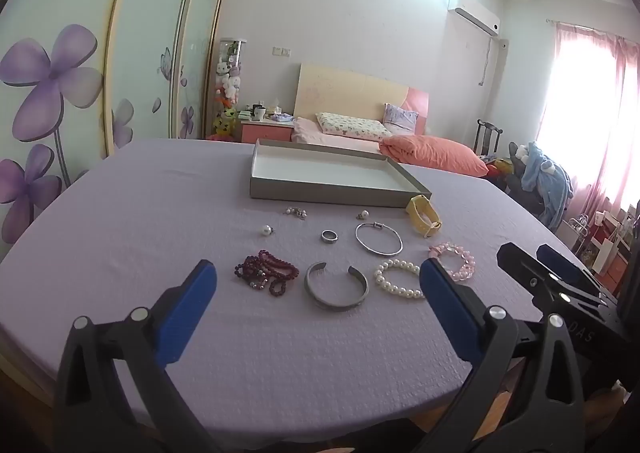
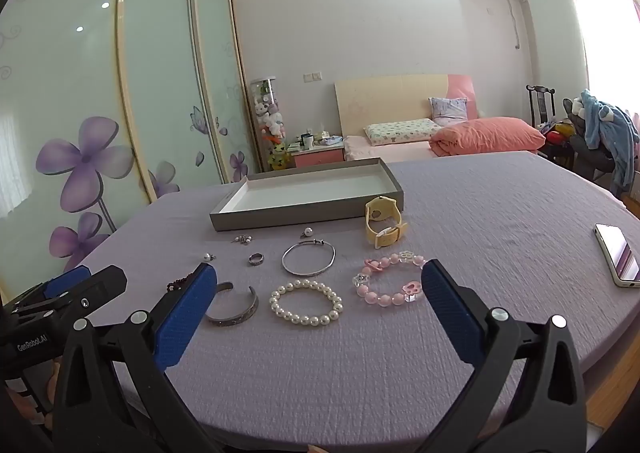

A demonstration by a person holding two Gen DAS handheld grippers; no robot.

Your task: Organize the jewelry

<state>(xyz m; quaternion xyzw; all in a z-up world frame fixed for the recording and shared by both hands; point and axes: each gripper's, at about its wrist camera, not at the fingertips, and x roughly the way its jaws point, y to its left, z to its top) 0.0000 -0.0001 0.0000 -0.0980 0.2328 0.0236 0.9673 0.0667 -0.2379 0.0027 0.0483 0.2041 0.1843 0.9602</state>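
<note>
Both claws hover wide open and empty above the near edge of the surface, tilted slightly down, presumably so the cameras take in all the jewelry before a first pick. In the left wrist view, the left claw frames the grey cuff, whose gap faces twelve o'clock toward the tray. The dark red beads lie at nine o'clock of the cuff, the pearl bracelet at three o'clock. The right claw frames the pearl bracelet and the pink bracelet.

The tray sits empty at twelve o'clock, its long axis running left to right, open side up, likely to receive the pieces. The yellow watch stands on edge just beside the tray's right corner. A phone lies apart at three o'clock.
</note>
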